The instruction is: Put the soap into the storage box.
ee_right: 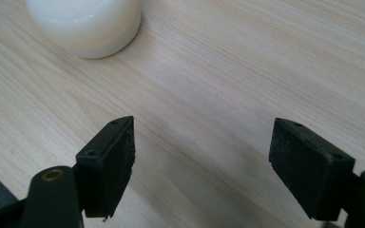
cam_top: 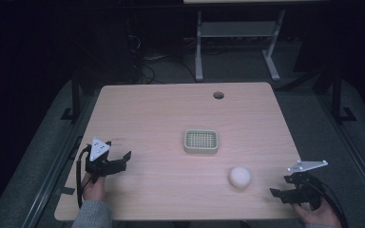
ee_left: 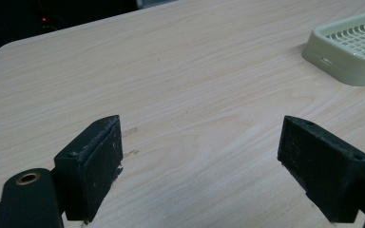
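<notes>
High view: nothing picked up yet, by the look of it. White soap [cam_top: 240,177] lying bare on the tabletop [cam_top: 161,114], near the front edge. Green dish [cam_top: 201,141] sitting near the middle, with nothing in it. Soap a little in front of the dish and to its right, apart from it. Right tool [cam_top: 281,194] low at the front right corner, near the soap but not touching. Left tool [cam_top: 121,159] far over on the left side, well apart from soap and dish. Probably all of the work left to do: grab the soap, lift it, set it in the dish.

Left gripper view: left tool [ee_left: 199,164] wide open, nothing between the jaws, just bare wood. Dish [ee_left: 347,52] up at the top right, well apart from the jaws.

Right gripper view: right tool [ee_right: 202,164] wide open too, holding nothing. Soap [ee_right: 86,26] up at the top left, ahead of the left jaw and off to that side, not between the jaws. Likely a reach forward and a small turn needed before closing on it.
</notes>
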### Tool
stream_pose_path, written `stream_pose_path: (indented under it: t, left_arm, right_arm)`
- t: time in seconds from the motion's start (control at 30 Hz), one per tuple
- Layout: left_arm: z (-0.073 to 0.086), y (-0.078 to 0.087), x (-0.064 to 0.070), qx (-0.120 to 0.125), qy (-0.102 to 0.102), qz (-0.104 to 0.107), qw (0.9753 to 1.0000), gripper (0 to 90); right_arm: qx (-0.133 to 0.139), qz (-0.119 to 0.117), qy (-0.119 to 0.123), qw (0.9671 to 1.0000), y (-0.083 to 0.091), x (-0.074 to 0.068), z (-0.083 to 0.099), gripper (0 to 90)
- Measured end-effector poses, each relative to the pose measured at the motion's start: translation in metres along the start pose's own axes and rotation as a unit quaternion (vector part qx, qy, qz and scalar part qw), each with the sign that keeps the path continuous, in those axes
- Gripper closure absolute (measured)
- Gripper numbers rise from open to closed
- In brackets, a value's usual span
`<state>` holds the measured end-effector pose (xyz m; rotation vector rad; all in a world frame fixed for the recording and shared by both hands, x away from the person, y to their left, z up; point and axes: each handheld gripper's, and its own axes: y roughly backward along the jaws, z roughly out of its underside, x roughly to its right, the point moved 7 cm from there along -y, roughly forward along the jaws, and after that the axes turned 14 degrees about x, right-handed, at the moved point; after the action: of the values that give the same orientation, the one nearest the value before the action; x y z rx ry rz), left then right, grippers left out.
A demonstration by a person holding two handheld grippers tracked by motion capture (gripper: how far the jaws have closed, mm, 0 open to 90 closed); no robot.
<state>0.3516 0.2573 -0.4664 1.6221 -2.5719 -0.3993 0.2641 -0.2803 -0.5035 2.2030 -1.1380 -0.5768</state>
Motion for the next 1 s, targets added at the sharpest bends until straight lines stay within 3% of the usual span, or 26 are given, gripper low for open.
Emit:
stream_pose_path:
  t: [0.37,0.43,1.0]
  left_arm:
    - [0.001,0.001,0.000,-0.002,-0.005,0.001,1.0000,14.8]
    - [0.000,0.000,0.000,0.003,0.002,0.002,1.0000,14.8]
    - [0.000,0.000,0.002,0.001,-0.002,0.004,1.0000,14.9]
  right_arm:
    - [-0.002,-0.009,0.017,0.9998,-0.004,-0.008,-0.006,21.4]
    - [-0.005,-0.012,0.017,0.9998,-0.005,-0.009,-0.007,21.4]
    - [-0.031,-0.019,0.038,0.9986,-0.006,-0.016,-0.017,20.5]
